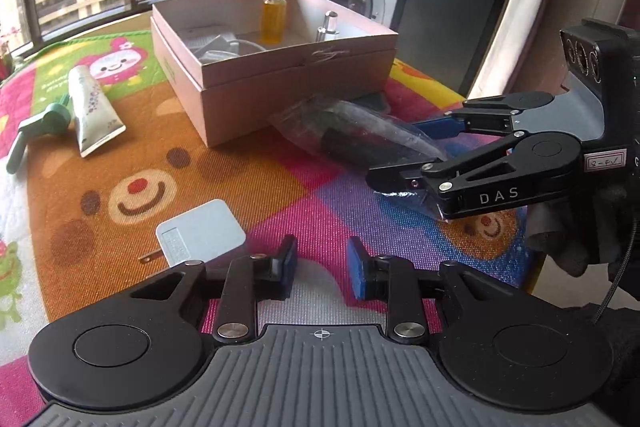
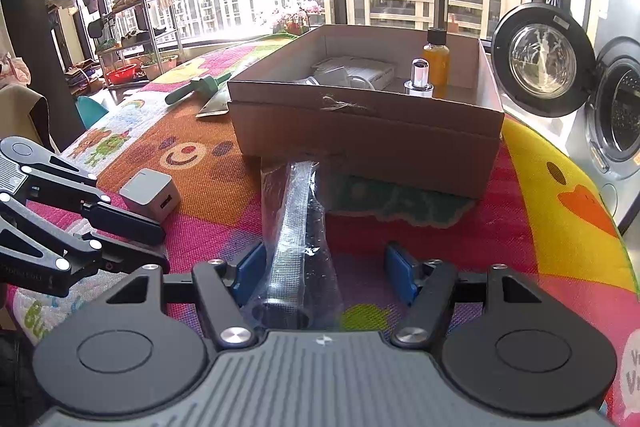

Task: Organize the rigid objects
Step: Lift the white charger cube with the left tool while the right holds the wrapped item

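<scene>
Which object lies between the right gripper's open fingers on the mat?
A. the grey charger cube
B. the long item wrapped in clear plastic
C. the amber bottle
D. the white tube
B: in the right wrist view the plastic-wrapped item runs between the blue pads of the right gripper, which do not press it; the charger sits off to the side and the amber bottle stands in the box.

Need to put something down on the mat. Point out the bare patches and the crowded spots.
Free: the brown bear-face stretch between the cream tube, the grey charger and the box; also the yellow duck area right of the box. Crowded: in front of the box, where the bagged tool lies between the right gripper's jaws.
</scene>
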A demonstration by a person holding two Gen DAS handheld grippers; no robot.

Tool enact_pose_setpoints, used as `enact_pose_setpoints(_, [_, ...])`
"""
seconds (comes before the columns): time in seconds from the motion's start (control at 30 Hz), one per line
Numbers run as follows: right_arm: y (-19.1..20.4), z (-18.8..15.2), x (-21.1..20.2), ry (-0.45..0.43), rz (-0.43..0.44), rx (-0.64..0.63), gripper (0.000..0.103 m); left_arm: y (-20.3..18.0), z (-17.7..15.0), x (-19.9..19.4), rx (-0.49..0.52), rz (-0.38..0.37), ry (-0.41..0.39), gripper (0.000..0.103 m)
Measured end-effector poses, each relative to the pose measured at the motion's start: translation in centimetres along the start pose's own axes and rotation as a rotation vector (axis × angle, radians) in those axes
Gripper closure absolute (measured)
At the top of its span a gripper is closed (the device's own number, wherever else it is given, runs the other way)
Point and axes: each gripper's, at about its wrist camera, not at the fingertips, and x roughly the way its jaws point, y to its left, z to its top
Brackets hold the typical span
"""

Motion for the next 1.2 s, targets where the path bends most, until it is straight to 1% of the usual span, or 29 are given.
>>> enact_pose_setpoints(0.07, [-0.3,-0.3,-0.2,-0.008,-0.005,0.010,0.037,0.0,0.1,-0.7,0.012,-0.041,-0.014,0.074])
enact_pose_setpoints(0.1, [-0.5,-0.4,-0.2,-0.015,-0.004,0.013,0.037,0.2,0.1,-1.2,0.012,-0.042,-0.028,0.074])
enact_pose_setpoints(0.17, [-0.6,-0.7,-0.2,-0.030,0.000,0.019,0.037,1.2,0.4,-2.4,-0.008,0.005,-0.074,0.074])
enact_pose_setpoints(0.2, [-0.5,-0.8,-0.2,-0.036,0.000,0.019,0.036,2.1,0.7,-3.1,-0.044,0.046,-0.109,0.074])
enact_pose_setpoints(0.27, [-0.3,-0.9,-0.1,-0.043,-0.001,0.015,0.034,4.3,0.7,-3.9,-0.141,0.110,-0.154,0.074])
enact_pose_setpoints(0.3, [-0.2,-1.0,0.0,-0.046,-0.003,0.010,0.032,6.0,0.7,-4.1,-0.222,0.140,-0.174,0.074])
enact_pose_setpoints(0.37, [0.0,-1.1,0.0,-0.048,-0.006,0.003,0.031,7.9,0.4,-4.1,-0.304,0.153,-0.184,0.074])
enact_pose_setpoints(0.4, [-0.1,-1.2,-0.1,-0.050,-0.005,0.002,0.031,8.5,0.1,-4.0,-0.321,0.157,-0.180,0.074])
enact_pose_setpoints(0.43, [-0.1,-1.2,-0.1,-0.050,-0.004,0.004,0.031,8.7,-0.1,-3.9,-0.320,0.148,-0.171,0.074])
enact_pose_setpoints(0.47, [-0.2,-1.2,-0.1,-0.050,-0.003,0.005,0.031,8.7,-0.2,-3.9,-0.313,0.120,-0.163,0.074])
enact_pose_setpoints(0.53, [-0.1,-1.3,-0.1,-0.051,-0.005,0.002,0.031,8.0,-0.7,-3.9,-0.288,0.037,-0.140,0.074])
enact_pose_setpoints(0.57, [-0.1,-1.3,-0.1,-0.051,-0.005,0.000,0.030,7.4,-0.8,-3.9,-0.262,0.020,-0.126,0.073])
enact_pose_setpoints(0.7, [0.1,-1.3,0.0,-0.050,-0.006,-0.007,0.029,3.6,-1.1,-3.4,-0.089,0.005,-0.061,0.073])
enact_pose_setpoints(0.8, [0.2,-1.3,0.0,-0.050,-0.008,-0.010,0.028,1.5,-1.1,-2.9,-0.012,-0.020,-0.032,0.073])
enact_pose_setpoints(0.87, [0.2,-1.3,0.0,-0.051,-0.009,-0.012,0.028,0.3,-0.9,-3.1,0.035,-0.004,-0.056,0.073])
enact_pose_setpoints(0.97, [0.2,-1.3,0.1,-0.051,-0.013,-0.016,0.028,-0.1,-0.1,-3.9,0.065,0.098,-0.136,0.073])
enact_pose_setpoints(1.0, [0.3,-1.4,0.1,-0.051,-0.016,-0.019,0.028,0.1,0.3,-4.0,0.075,0.138,-0.151,0.073])
enact_pose_setpoints(1.03, [0.3,-1.4,0.1,-0.051,-0.018,-0.021,0.028,0.5,0.5,-3.9,0.070,0.161,-0.150,0.073])
enact_pose_setpoints(1.07, [0.4,-1.4,0.1,-0.052,-0.019,-0.023,0.028,1.3,0.8,-3.6,0.048,0.168,-0.144,0.073])
enact_pose_setpoints(1.1, [0.4,-1.4,0.1,-0.052,-0.020,-0.025,0.028,1.9,0.9,-3.4,0.026,0.166,-0.141,0.073])
enact_pose_setpoints(1.2, [0.4,-1.4,0.2,-0.053,-0.023,-0.027,0.028,4.6,1.2,-2.2,-0.076,0.104,-0.096,0.073])
